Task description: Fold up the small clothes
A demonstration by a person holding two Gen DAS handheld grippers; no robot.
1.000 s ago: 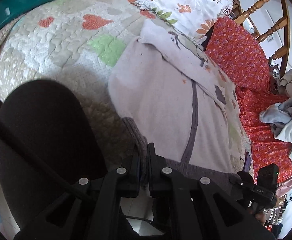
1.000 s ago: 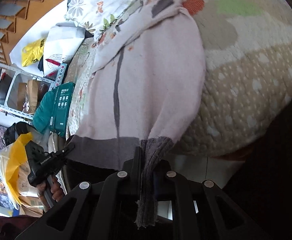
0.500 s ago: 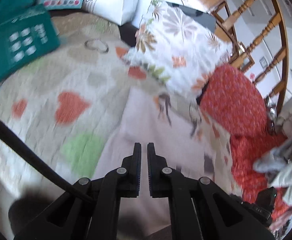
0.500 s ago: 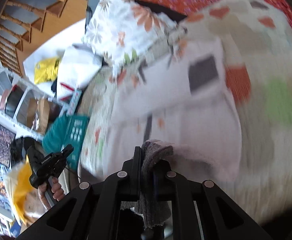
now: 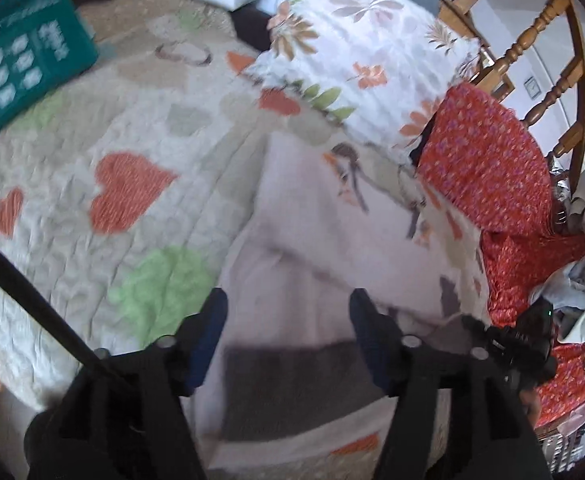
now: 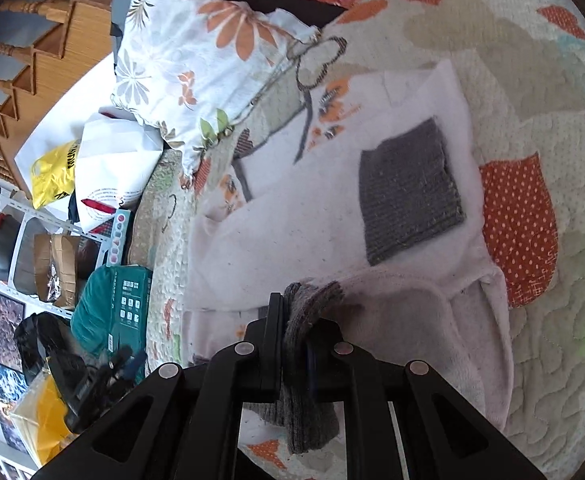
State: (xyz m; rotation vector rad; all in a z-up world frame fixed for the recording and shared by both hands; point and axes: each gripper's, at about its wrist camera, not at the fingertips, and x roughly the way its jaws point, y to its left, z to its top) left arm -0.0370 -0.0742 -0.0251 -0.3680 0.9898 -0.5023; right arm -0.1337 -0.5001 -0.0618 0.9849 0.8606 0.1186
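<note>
Small pale pink knit sweater with grey ribbed trim (image 6: 292, 232) lies on the quilted cream bedspread with orange hearts and green patches (image 5: 92, 168), partly folded — lower part doubled up over the body. Printed branch-and-leaf pattern in orange and grey near the top of the garment, far from both grippers. A grey ribbed cuff (image 6: 410, 190) sits flat on the pink body, ahead and slightly right of the right gripper.

Right gripper (image 6: 296, 320) clenched on the grey ribbed hem (image 6: 304, 420) — fabric pinched between the fingers, a strip of it hanging below them, pink fold bunched just to the right of the fingers.

Left gripper (image 5: 286, 320) released; its jaws have just been opening and now stand wide apart, nothing pressed by the pads. The pink fabric and a dark grey hem band (image 5: 292, 388) lie directly under and between the fingers, view blurred.

Beyond the sweater, ahead of both grippers: white pillow with orange floral print (image 5: 364, 60). Right of the left gripper, red flowered cloth (image 5: 492, 168) and the other gripper low at the edge. Teal box (image 5: 20, 64) far left of the left gripper.
</note>
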